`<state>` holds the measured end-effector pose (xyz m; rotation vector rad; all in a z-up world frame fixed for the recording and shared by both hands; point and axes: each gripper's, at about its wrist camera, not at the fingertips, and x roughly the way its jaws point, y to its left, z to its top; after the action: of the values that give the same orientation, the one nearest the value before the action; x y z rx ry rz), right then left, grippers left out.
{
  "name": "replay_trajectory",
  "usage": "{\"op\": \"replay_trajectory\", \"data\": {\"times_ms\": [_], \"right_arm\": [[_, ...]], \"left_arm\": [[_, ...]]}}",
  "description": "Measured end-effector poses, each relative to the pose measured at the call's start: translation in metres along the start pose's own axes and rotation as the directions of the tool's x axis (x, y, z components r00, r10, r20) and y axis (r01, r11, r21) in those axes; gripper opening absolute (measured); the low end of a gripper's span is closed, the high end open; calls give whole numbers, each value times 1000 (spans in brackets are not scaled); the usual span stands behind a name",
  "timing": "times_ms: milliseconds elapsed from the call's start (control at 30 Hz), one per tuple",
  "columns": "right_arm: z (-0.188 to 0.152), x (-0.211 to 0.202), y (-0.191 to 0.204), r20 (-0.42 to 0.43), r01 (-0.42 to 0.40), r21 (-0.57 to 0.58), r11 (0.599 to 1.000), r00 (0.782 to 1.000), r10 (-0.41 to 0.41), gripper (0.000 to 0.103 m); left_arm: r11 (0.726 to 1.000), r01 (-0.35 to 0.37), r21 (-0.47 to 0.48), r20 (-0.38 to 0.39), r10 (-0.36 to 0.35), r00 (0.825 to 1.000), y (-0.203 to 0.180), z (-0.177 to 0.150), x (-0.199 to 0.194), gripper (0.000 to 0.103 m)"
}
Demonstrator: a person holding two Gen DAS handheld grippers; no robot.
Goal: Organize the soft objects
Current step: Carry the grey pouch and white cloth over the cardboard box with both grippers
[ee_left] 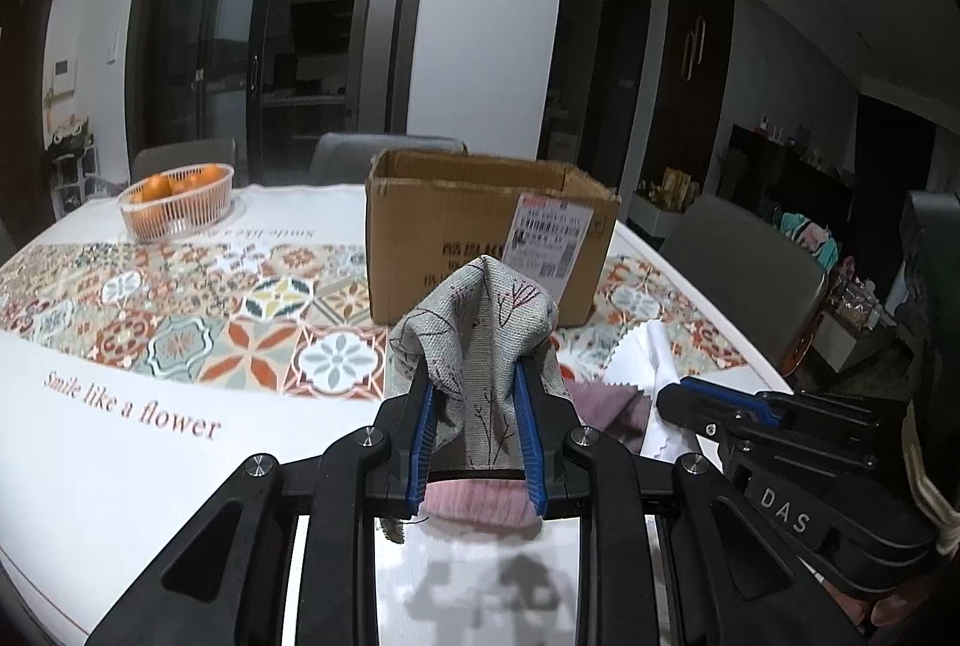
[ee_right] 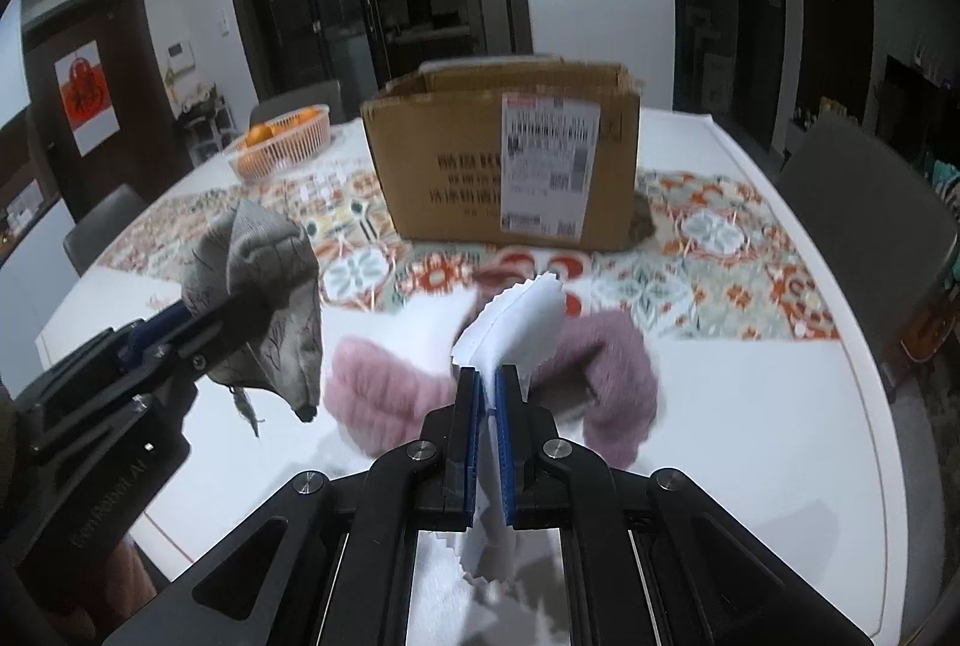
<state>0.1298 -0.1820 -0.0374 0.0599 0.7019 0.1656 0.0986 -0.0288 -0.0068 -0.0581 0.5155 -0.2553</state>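
Left gripper (ee_left: 474, 406) we found tilted down toward the table (ee_left: 180, 466), jaws clamped on a grey printed cloth (ee_left: 480, 328). That cloth stood bunched above the fingertips, long axis running toward 12 o'clock, loose end hanging at 6.

Right gripper (ee_right: 489, 388) also pitched downward, pads pressed tight on a white pinked-edge cloth (ee_right: 528, 310); its folded edge fanned up toward 1 o'clock, the rest trailing under the jaws.

Below both, we noted a pink fuzzy cloth (ee_right: 384, 388) and a mauve fuzzy cloth (ee_right: 618, 376) lying on the table.

Cardboard box (ee_right: 504, 166) sat at 12 o'clock, top open, shipping label facing us; we could not see its inside. Pink basket (ee_left: 177, 205) at 10 o'clock held oranges (ee_left: 180, 184).
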Motion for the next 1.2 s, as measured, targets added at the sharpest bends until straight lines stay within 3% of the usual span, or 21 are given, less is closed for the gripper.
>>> {"op": "replay_trajectory", "data": {"times_ms": [700, 1200], "right_arm": [[73, -20, 0, 241, -1, -6, 1000, 970, 3, 7], [122, -7, -7, 330, 7, -17, 1000, 944, -1, 7]], "left_arm": [[999, -3, 48, 178, -6, 984, 5, 69, 7, 25], [998, -6, 65, 240, -10, 971, 13, 115, 39, 26]]}}
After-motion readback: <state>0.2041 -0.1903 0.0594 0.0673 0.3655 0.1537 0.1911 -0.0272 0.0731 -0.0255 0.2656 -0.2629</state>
